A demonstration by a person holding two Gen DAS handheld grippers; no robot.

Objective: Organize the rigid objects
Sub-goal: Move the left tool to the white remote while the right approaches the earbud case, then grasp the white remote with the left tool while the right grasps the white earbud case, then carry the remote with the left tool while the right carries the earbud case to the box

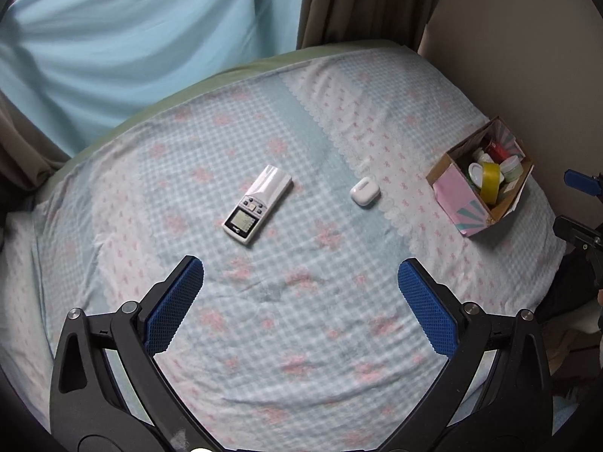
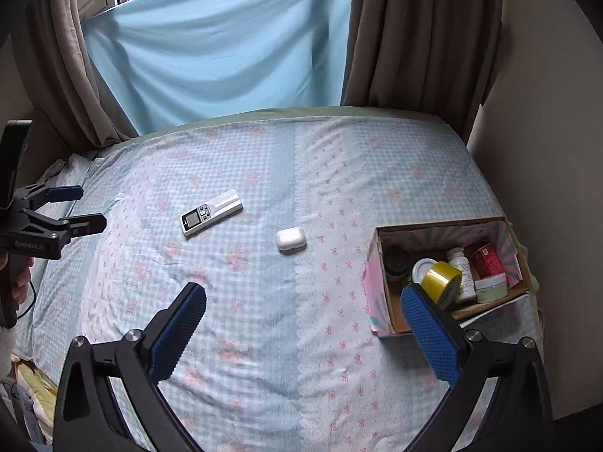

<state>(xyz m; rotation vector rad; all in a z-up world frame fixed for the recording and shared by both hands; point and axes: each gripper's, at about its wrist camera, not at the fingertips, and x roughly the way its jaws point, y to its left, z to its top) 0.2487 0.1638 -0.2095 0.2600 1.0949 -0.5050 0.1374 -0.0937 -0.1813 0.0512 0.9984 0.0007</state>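
A white remote control point(image 1: 258, 204) lies on the bed, and a white earbud case point(image 1: 365, 192) lies to its right. Both also show in the right wrist view, the remote point(image 2: 211, 212) and the case point(image 2: 290, 239). A cardboard box point(image 1: 450, 186) at the bed's right edge holds a yellow tape roll point(image 1: 490, 184), jars and a red carton; it shows in the right wrist view too point(image 2: 380, 301). My left gripper point(image 1: 300, 275) is open and empty above the bed, short of the remote. My right gripper point(image 2: 303, 301) is open and empty, its right finger beside the box.
The bed point(image 1: 301, 339) has a blue checked sheet with pink flowers. A light blue cloth point(image 2: 218, 45) and brown curtains point(image 2: 422, 34) hang behind it. A wall point(image 1: 527, 37) runs along the right side. The left gripper shows at the left edge of the right wrist view point(image 2: 90, 209).
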